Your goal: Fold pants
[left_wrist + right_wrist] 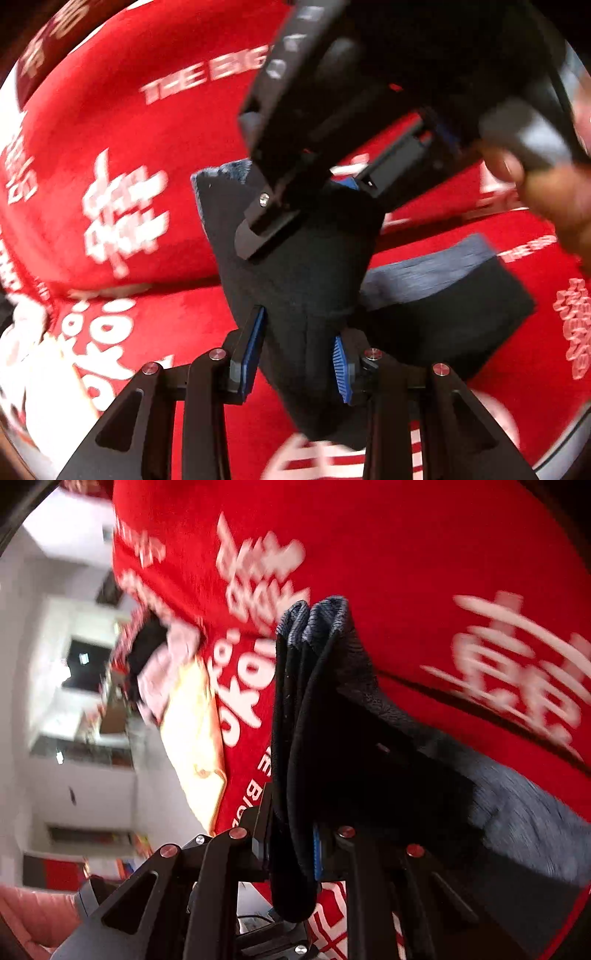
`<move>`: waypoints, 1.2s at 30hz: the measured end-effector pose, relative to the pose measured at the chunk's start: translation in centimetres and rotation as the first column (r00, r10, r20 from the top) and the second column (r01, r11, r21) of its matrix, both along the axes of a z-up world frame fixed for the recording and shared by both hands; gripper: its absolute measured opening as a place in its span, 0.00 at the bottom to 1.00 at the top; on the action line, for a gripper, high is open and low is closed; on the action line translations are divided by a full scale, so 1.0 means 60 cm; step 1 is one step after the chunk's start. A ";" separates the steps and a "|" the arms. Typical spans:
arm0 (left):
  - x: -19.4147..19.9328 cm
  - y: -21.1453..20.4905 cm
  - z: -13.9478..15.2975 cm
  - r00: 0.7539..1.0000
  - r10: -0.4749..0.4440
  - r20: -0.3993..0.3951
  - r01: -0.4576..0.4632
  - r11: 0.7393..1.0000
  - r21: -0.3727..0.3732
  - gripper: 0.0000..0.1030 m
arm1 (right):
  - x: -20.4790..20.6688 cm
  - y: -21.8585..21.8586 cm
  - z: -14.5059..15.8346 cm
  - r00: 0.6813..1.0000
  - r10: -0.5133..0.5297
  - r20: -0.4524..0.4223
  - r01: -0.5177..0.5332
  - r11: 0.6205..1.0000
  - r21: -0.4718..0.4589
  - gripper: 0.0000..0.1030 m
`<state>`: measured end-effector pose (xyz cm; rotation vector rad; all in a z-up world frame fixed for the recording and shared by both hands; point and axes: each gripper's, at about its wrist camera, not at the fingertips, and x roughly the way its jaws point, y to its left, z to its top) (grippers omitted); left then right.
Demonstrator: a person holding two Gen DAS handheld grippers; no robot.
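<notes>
The pants point(295, 266) are black with a grey-blue ribbed waistband, bunched and lifted above the red cloth. My left gripper point(299, 343) is shut on a thick fold of the pants between its blue pads. My right gripper point(295, 206) shows from above in the left wrist view, clamped on the upper part of the same fabric. In the right wrist view the pants point(317, 716) hang in folded layers through my right gripper point(291, 845), which is shut on them. A pants part with a grey band point(436, 273) trails to the right.
A red cloth point(155, 140) with white lettering covers the surface under both grippers. A hand point(546, 192) holds the right gripper's handle. In the right wrist view the cloth's edge point(192, 716) and a white room lie to the left.
</notes>
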<state>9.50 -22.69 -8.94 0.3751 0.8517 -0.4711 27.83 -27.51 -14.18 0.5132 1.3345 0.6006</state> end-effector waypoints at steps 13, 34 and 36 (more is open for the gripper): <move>-0.135 -0.294 -0.074 0.946 -0.314 -0.086 0.323 0.938 0.128 0.33 | -0.214 -0.363 -0.093 0.941 -0.335 -0.044 0.337 0.940 0.050 0.18; -0.137 -0.242 -0.070 0.953 -0.149 -0.263 0.198 0.965 0.171 0.71 | -0.241 -0.331 -0.178 0.941 -0.334 -0.060 0.299 0.899 -0.320 0.25; -0.130 -0.217 -0.068 0.954 -0.102 -0.283 0.156 0.972 0.176 0.71 | -0.244 -0.320 -0.169 0.942 -0.335 -0.040 0.290 0.866 -0.408 0.30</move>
